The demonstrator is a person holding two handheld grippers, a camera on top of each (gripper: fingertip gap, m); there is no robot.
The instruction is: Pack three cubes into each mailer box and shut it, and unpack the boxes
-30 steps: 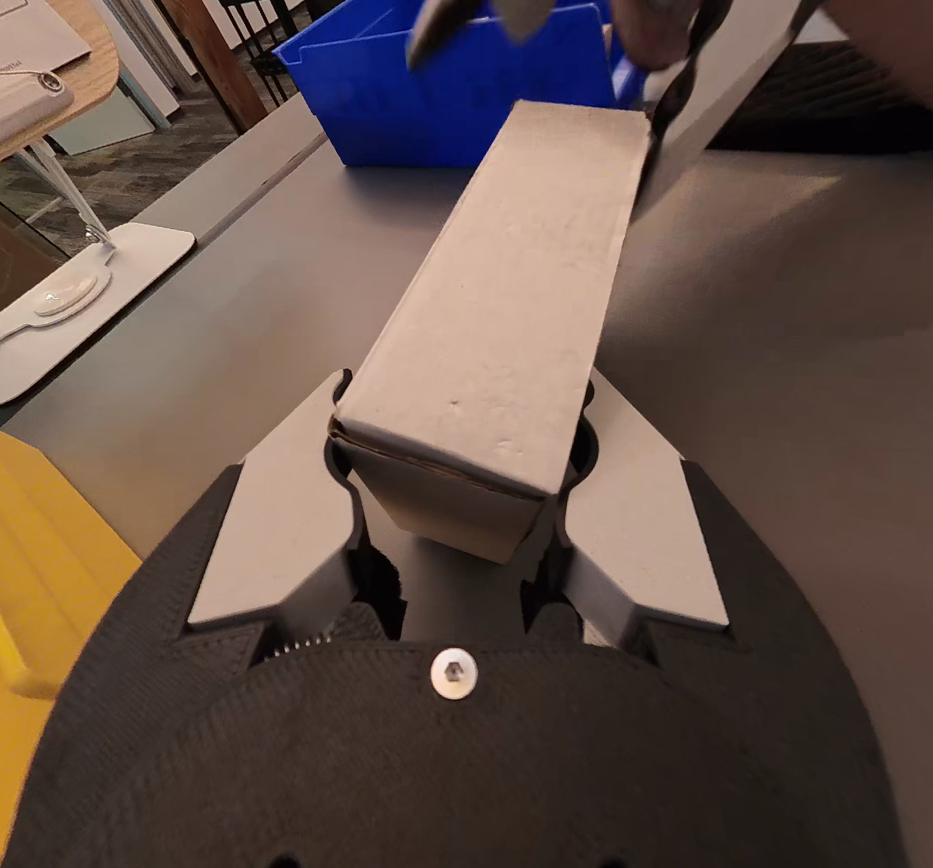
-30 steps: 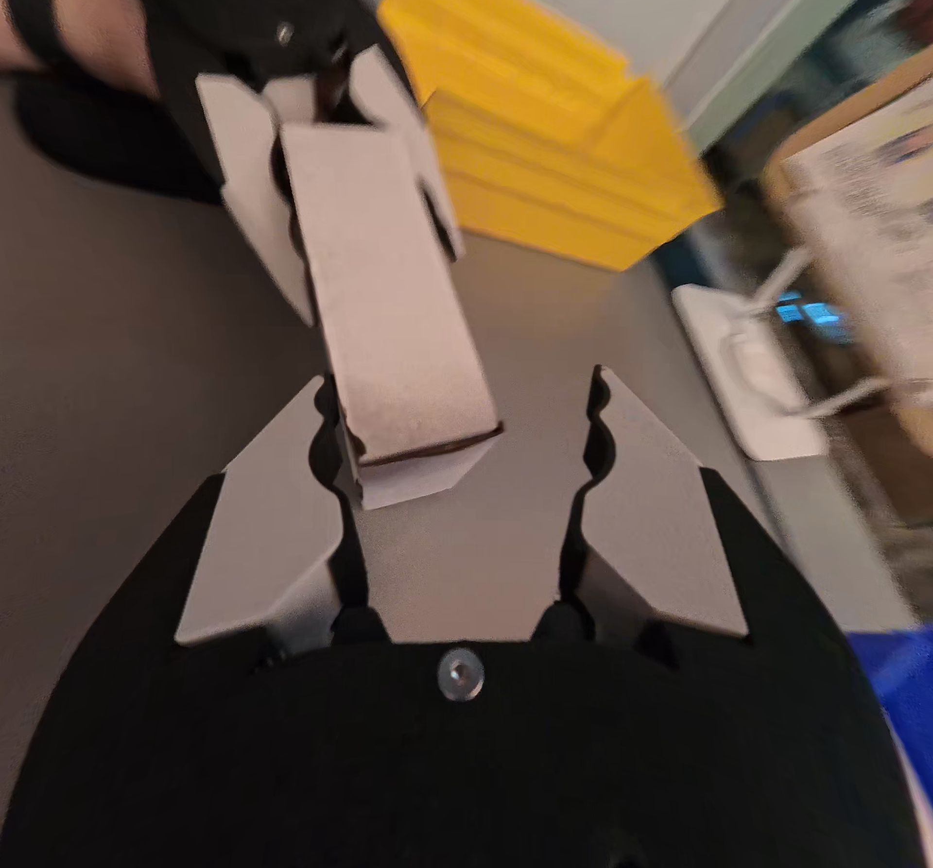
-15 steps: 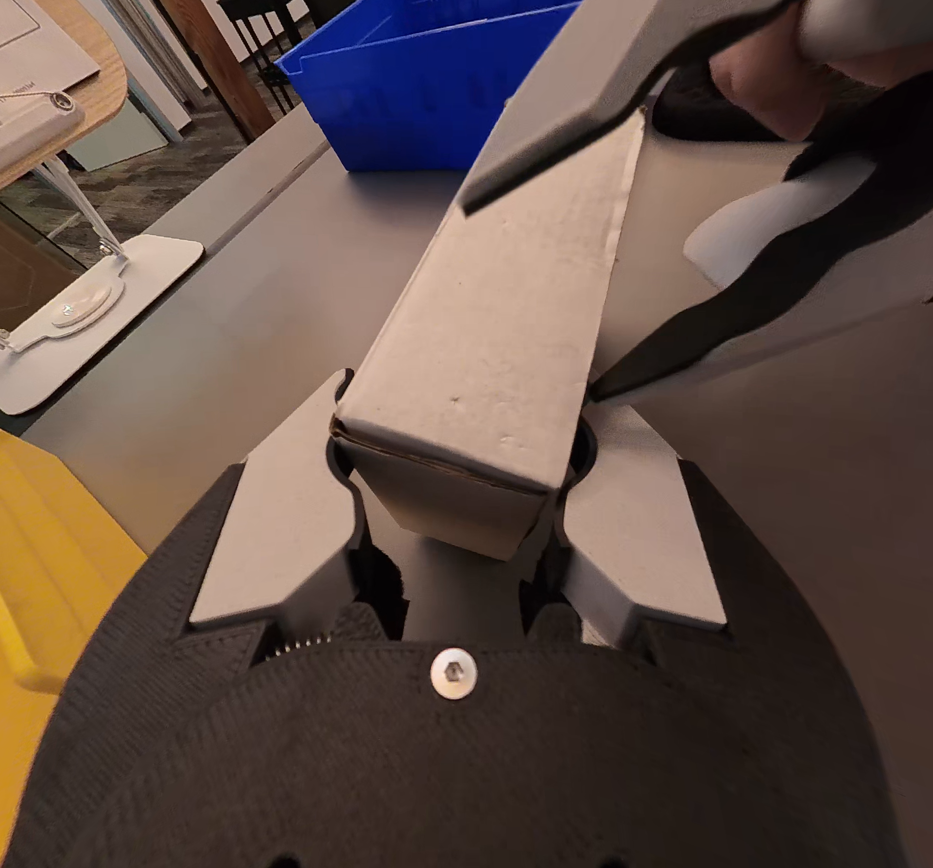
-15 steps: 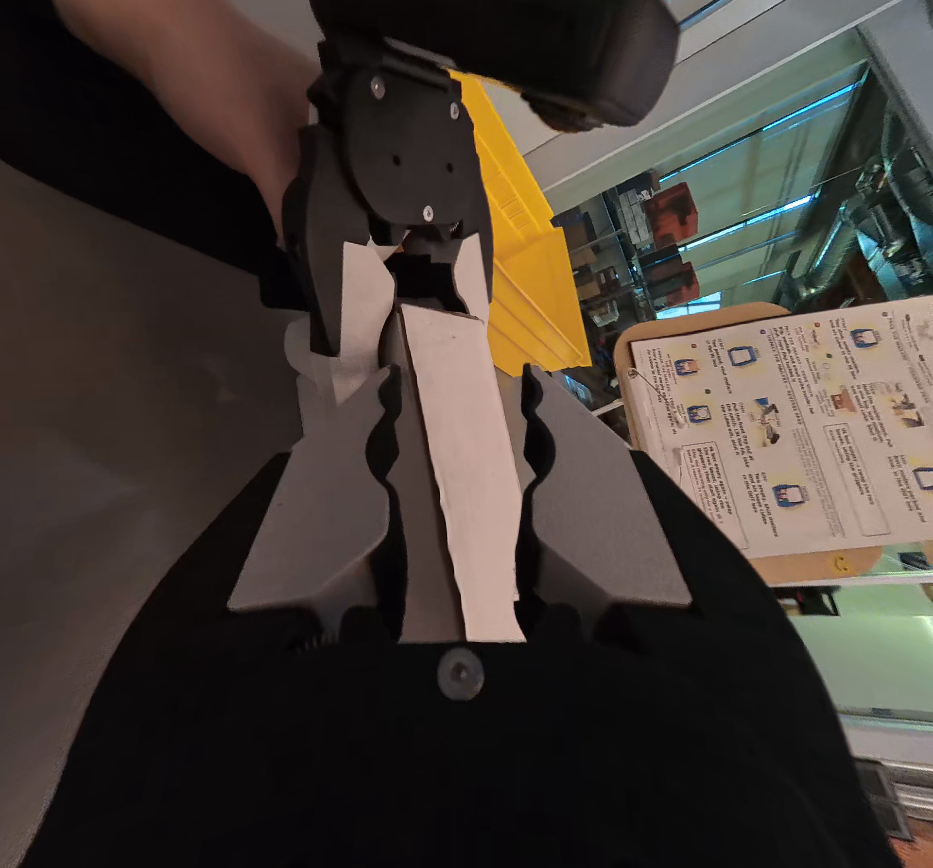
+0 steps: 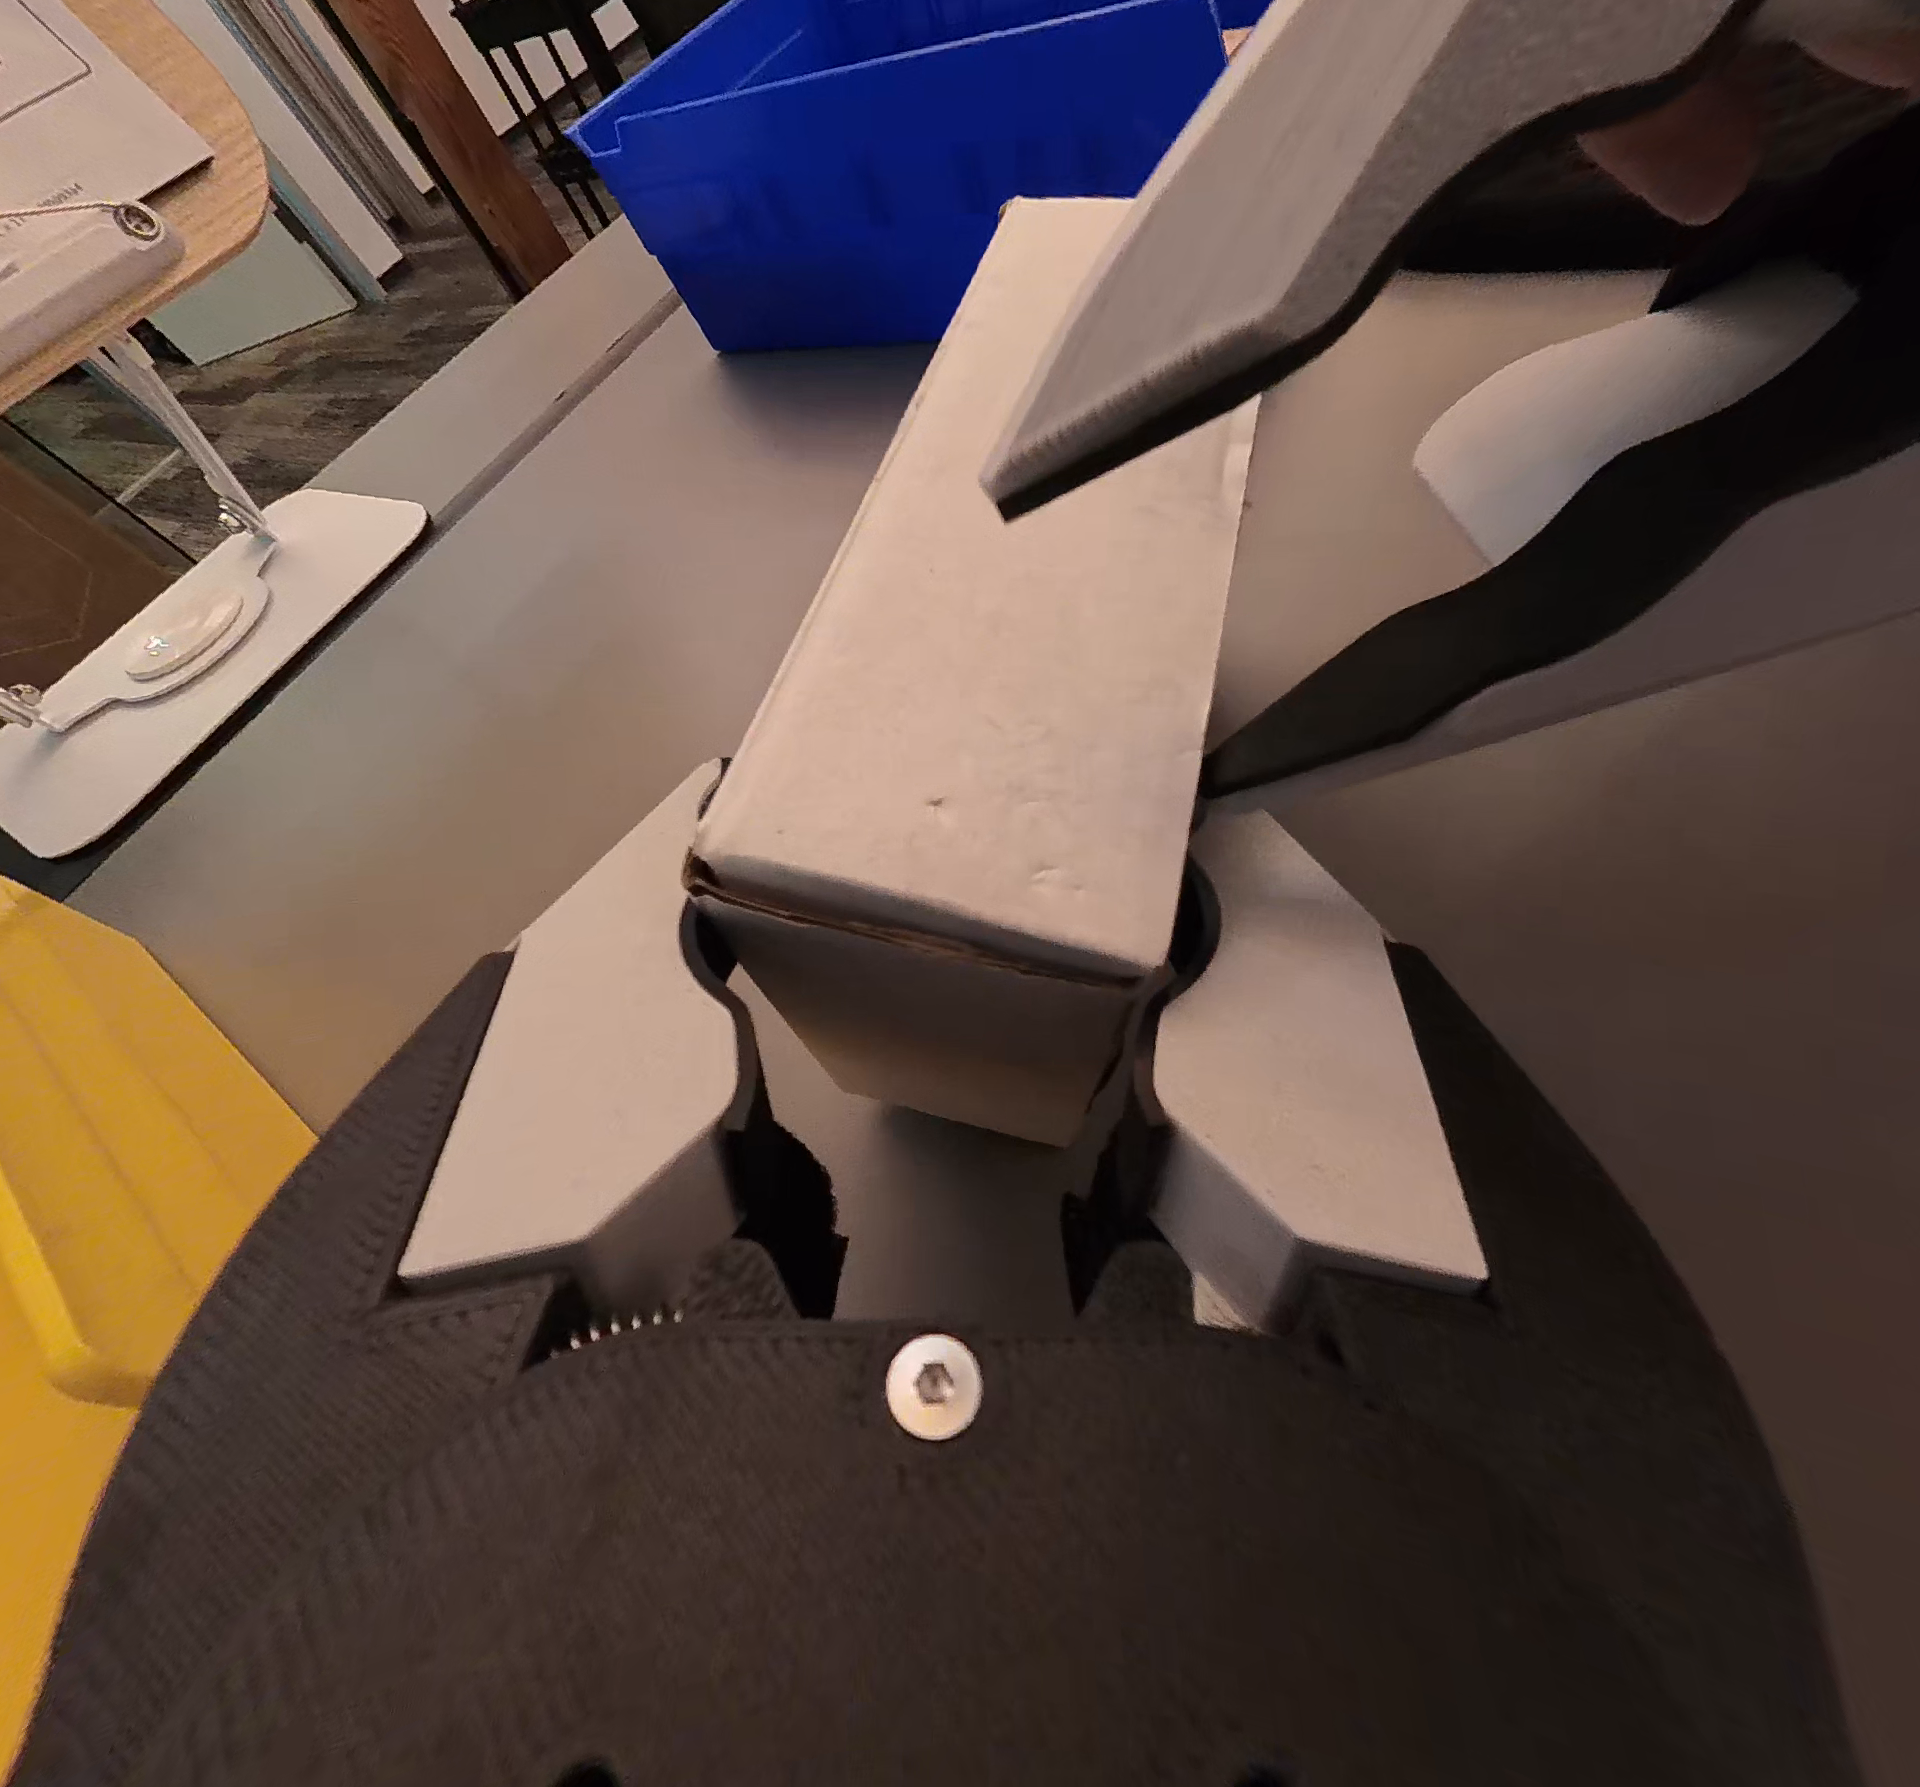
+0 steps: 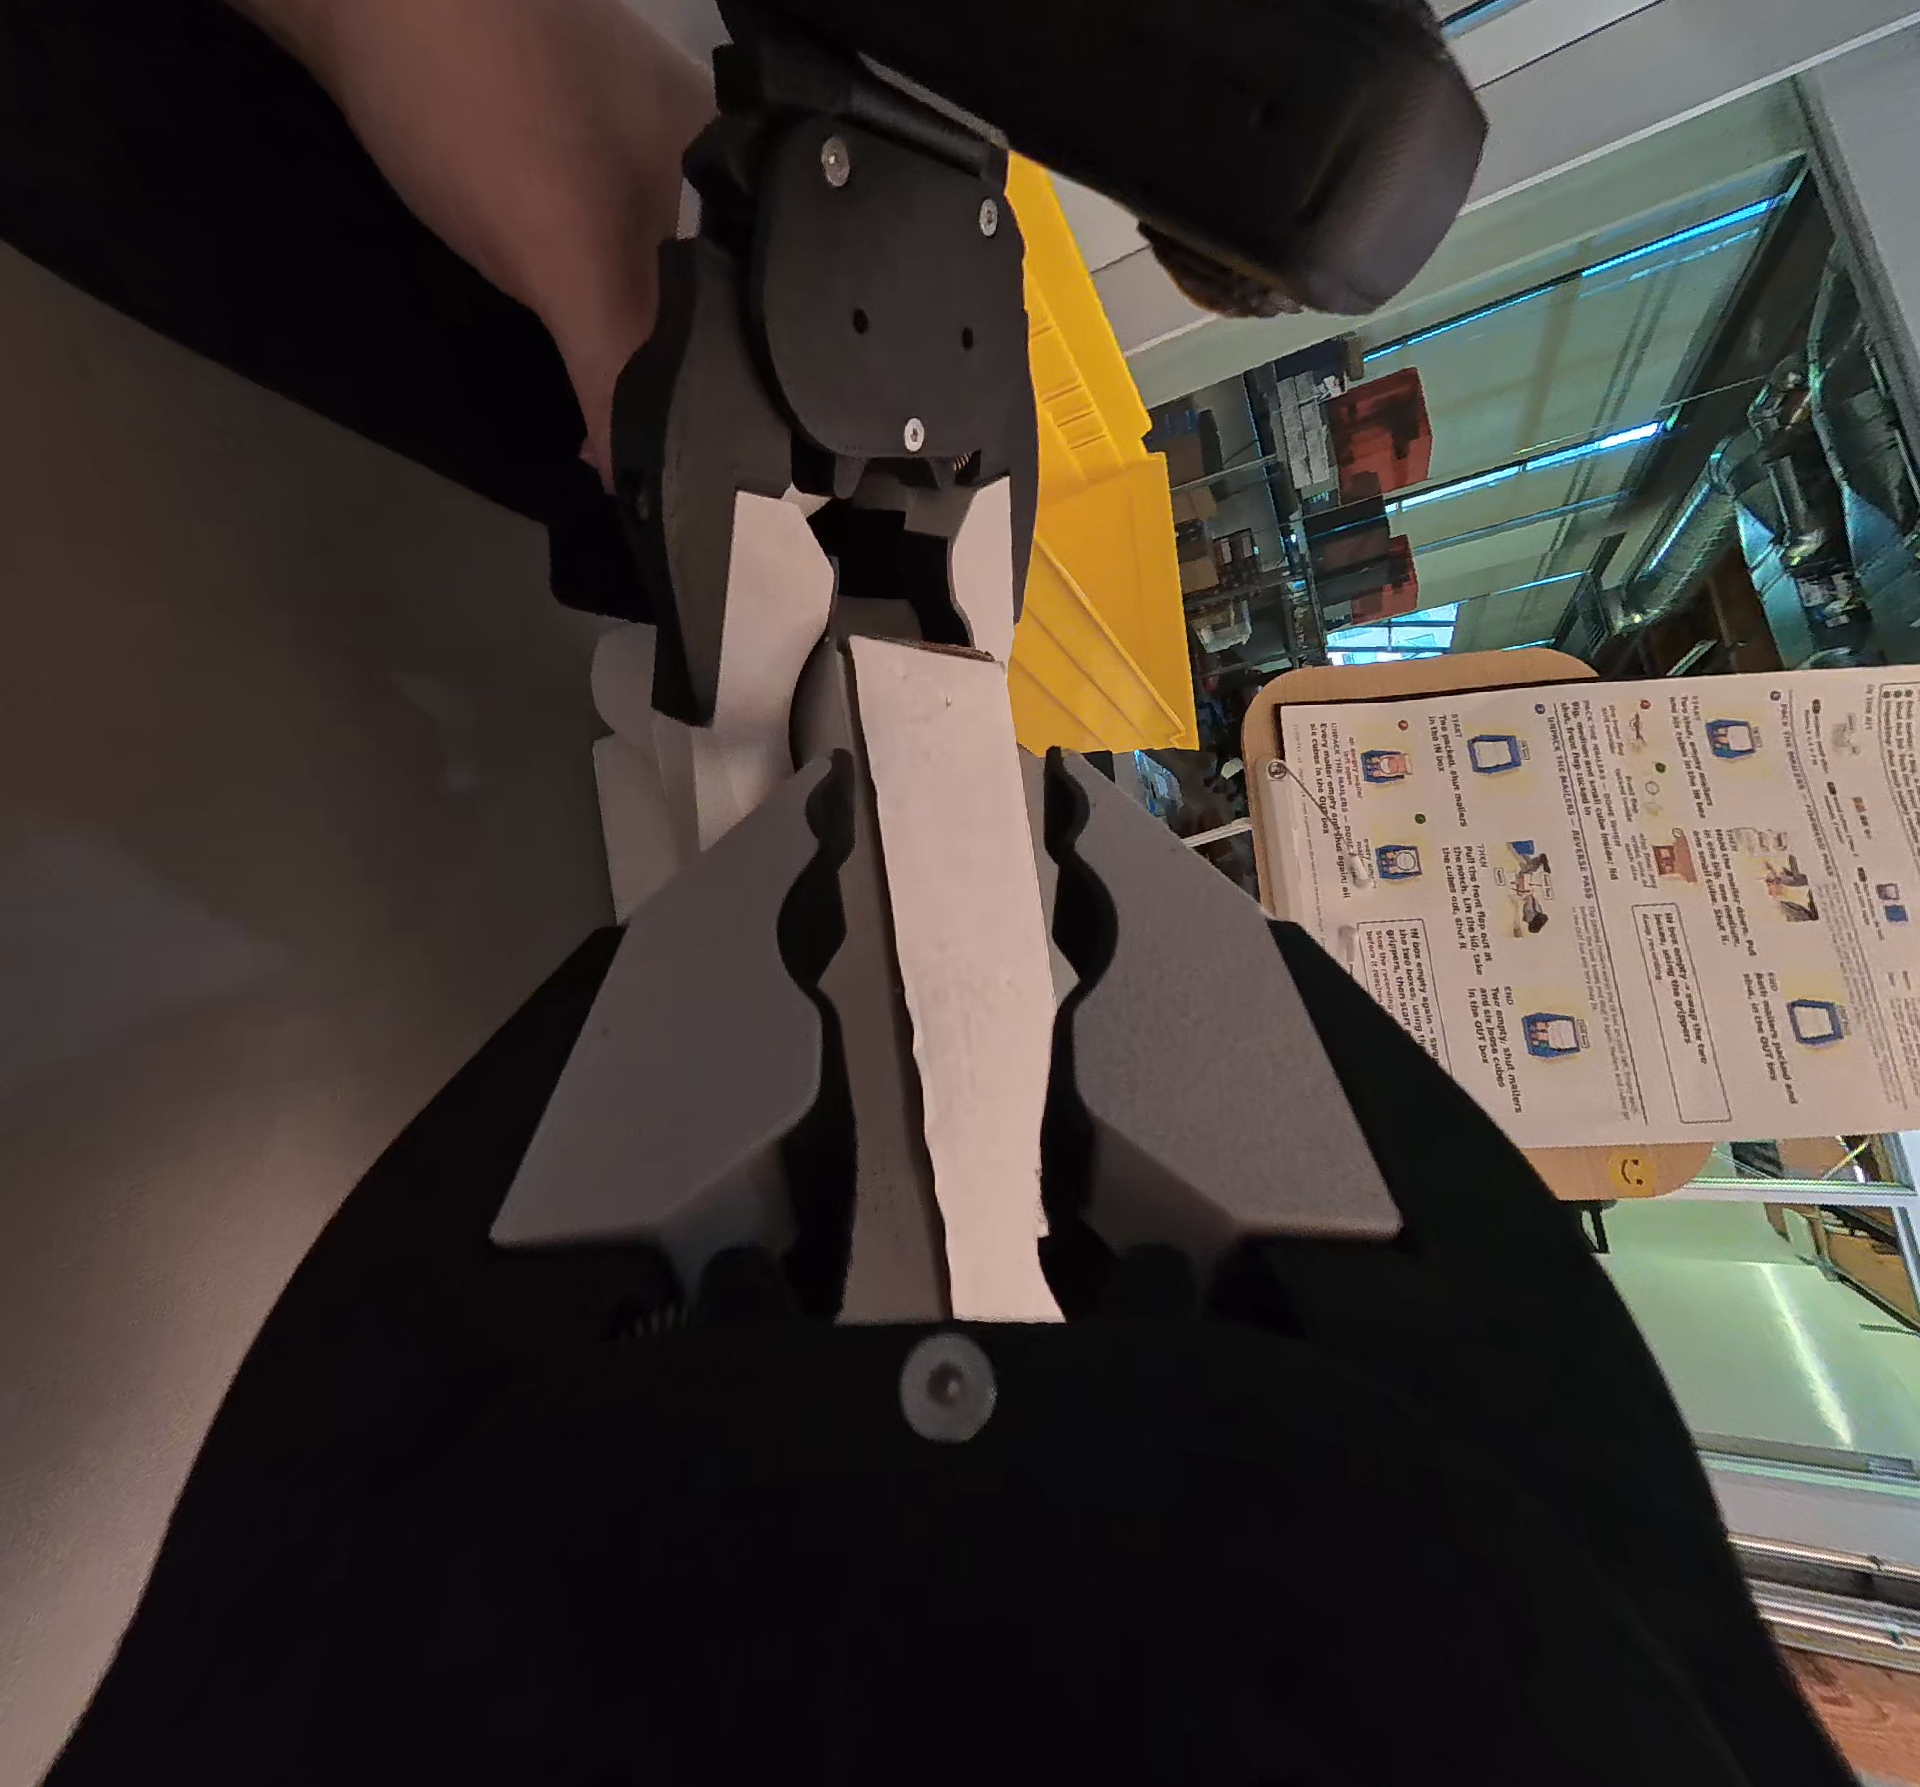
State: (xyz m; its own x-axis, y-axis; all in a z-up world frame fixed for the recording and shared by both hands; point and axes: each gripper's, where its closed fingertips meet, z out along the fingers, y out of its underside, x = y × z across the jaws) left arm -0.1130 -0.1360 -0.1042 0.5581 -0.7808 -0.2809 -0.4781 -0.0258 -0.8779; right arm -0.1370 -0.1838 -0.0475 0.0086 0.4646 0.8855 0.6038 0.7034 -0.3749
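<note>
A long white mailer box (image 5: 1018,594) is closed and held off the grey table (image 5: 468,594). My left gripper (image 5: 966,802) is shut on its near end, one finger on each side. My right gripper (image 6: 940,771) is turned on its side and shut around the other end of the same box (image 6: 956,906), which runs back between its fingers. In the left wrist view, the right gripper's fingers (image 5: 1195,314) lie over the box's far end. In the right wrist view, the left gripper (image 6: 883,615) holds the far end. No cubes are in view.
A blue bin (image 5: 883,179) stands at the back of the table. A yellow bin (image 5: 104,1166) is at the near left and also shows in the right wrist view (image 6: 1081,542). A white stand base (image 5: 208,615) sits at the left edge. An instruction sheet (image 6: 1610,906) hangs on a wooden board. About 7 centimetres separates my left fingertips from my right.
My right gripper, open and level a second ago, has rolled onto its side, slid along the box and closed on it. My left gripper has kept its hold and barely moved.
</note>
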